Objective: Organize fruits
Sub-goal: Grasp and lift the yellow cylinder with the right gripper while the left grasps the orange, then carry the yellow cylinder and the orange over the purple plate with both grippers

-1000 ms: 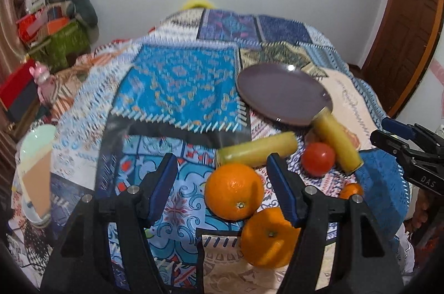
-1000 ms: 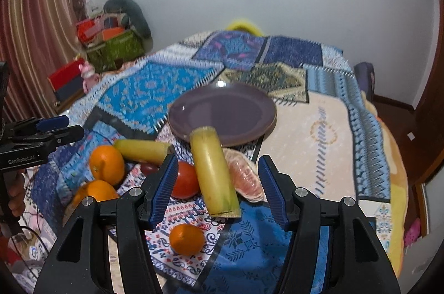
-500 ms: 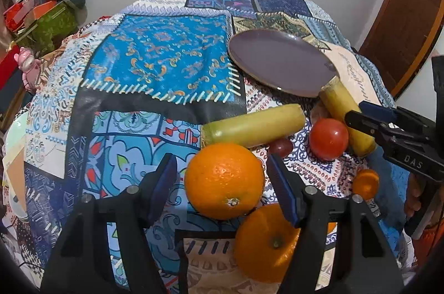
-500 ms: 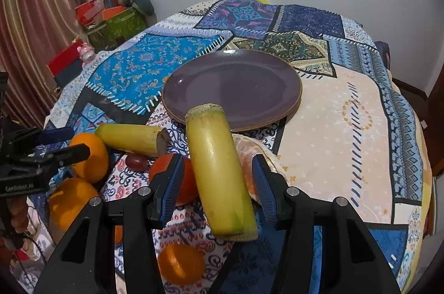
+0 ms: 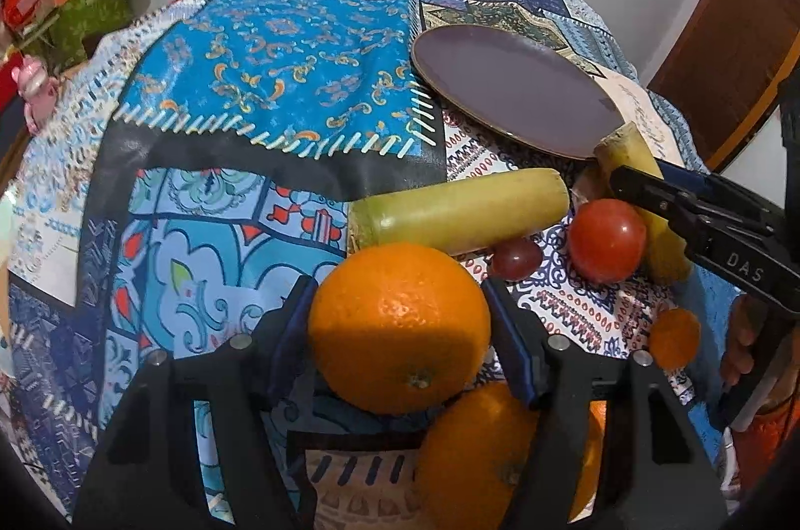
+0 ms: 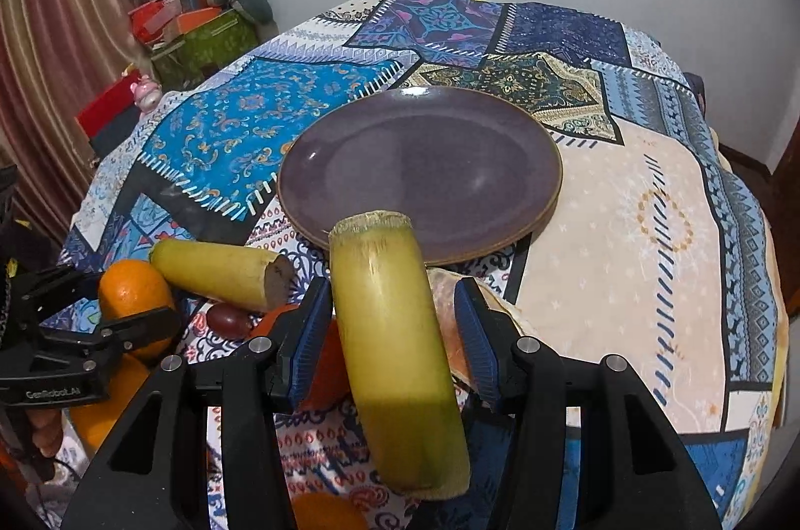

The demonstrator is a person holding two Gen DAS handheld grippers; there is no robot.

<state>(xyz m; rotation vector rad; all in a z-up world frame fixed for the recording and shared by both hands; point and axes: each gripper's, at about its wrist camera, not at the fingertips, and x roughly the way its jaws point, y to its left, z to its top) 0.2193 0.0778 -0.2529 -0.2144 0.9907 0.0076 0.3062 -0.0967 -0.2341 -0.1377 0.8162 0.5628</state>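
From the left wrist camera, the left gripper (image 5: 400, 330) straddled a large orange (image 5: 398, 327), its blue pads at either flank of the fruit; whether they pressed it or only stood beside it could not be told. A second orange (image 5: 480, 455) lay just nearer the camera than the first, partly under the gripper's right finger. Just beyond the large orange lay a yellow-green cane piece (image 5: 460, 212) on its side, with a dark grape (image 5: 516, 258) and a red tomato (image 5: 606, 241) close to its cut end. A small tangerine (image 5: 674, 338) sat apart, nearer the camera than the tomato. The purple plate (image 5: 515, 100) rested on the patchwork cloth (image 5: 260, 80) beyond the cane piece, bare of fruit. The right gripper (image 5: 710, 220) reached in beside the tomato.

From the right wrist camera, the right gripper (image 6: 392, 330) stood with its fingers set wide around an upright-tilted cane stalk (image 6: 395, 350), a gap showing on the right side. The stalk's far end overlapped the near rim of the plate (image 6: 450, 150). A peeled citrus segment (image 6: 447, 330) lay just right of the stalk. Left of it lay the other cane piece (image 6: 220, 270), the grape (image 6: 227, 317) and the left gripper (image 6: 125, 310) around the orange (image 6: 131, 292).
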